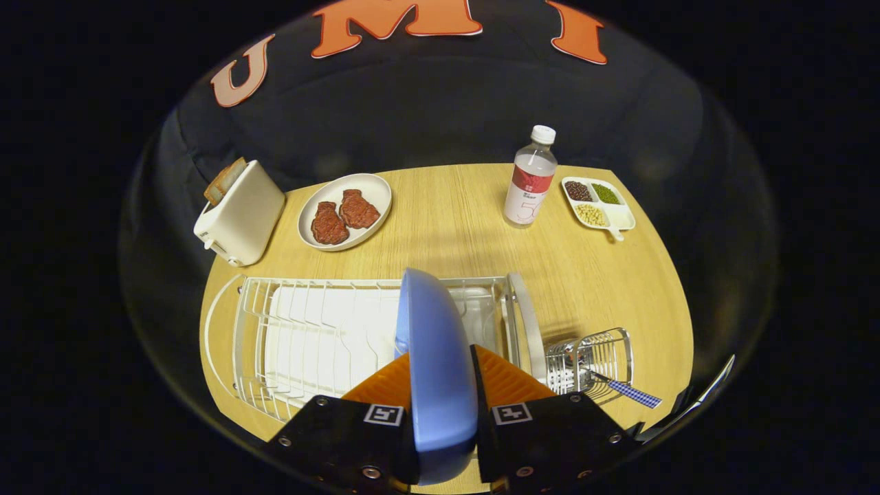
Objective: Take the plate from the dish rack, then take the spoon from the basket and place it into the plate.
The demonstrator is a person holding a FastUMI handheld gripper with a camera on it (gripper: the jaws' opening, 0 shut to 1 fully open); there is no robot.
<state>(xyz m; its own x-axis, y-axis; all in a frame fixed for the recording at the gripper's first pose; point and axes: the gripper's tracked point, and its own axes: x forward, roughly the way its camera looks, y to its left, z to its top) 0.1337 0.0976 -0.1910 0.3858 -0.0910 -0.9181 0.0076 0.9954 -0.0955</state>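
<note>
Blue and glossy, the plate [434, 364] is standing on edge between the gripper's [443, 419] two fingers, which are clenching it by the rim above the white wire dish rack [309, 337]; it is looking rigid, smooth-glazed and probably breakable, so a rim pinch is likely prone to slipping or swinging, and a deeper hold seems wiser; the spoon [622, 388] with its checked handle is leaning out of the wire basket [595, 357] just beside the rack; thin, stiff and light, it is probably best taken by that protruding handle.
</note>
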